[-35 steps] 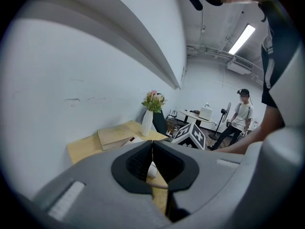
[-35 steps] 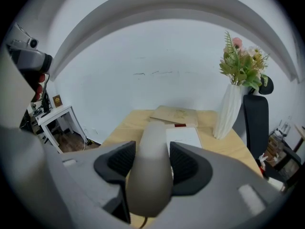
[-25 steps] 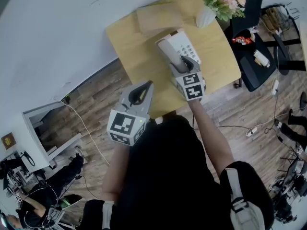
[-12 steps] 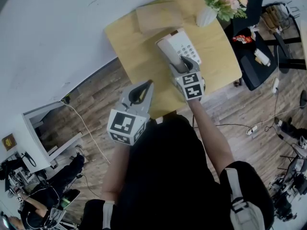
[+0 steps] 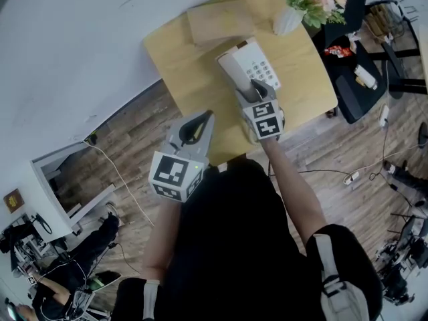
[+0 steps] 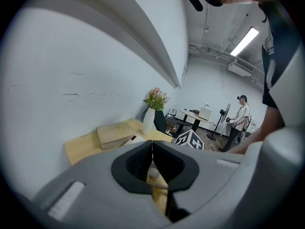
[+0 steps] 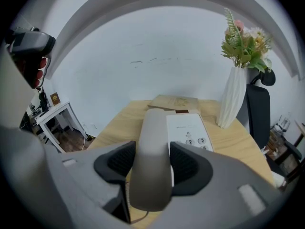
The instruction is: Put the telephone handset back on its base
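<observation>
The left gripper (image 6: 152, 151), jaws pressed together on nothing, hangs just off the wooden table's (image 5: 177, 52) near edge. The right gripper (image 7: 152, 165) pinches the grey handset (image 7: 153, 128), held lengthwise at the telephone base's (image 7: 187, 126) left side.

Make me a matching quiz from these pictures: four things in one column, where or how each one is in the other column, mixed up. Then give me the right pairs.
Column one
1. handset
2. vase
3. tan book
4. left gripper

Column two
A. jaws together, nothing between them
B. lies flat at the far edge of the table, by the wall
C. clamped between the jaws of the right gripper
D. stands upright with flowers in it, to the right of the phone base

Pairs: 1-C, 2-D, 3-B, 4-A
</observation>
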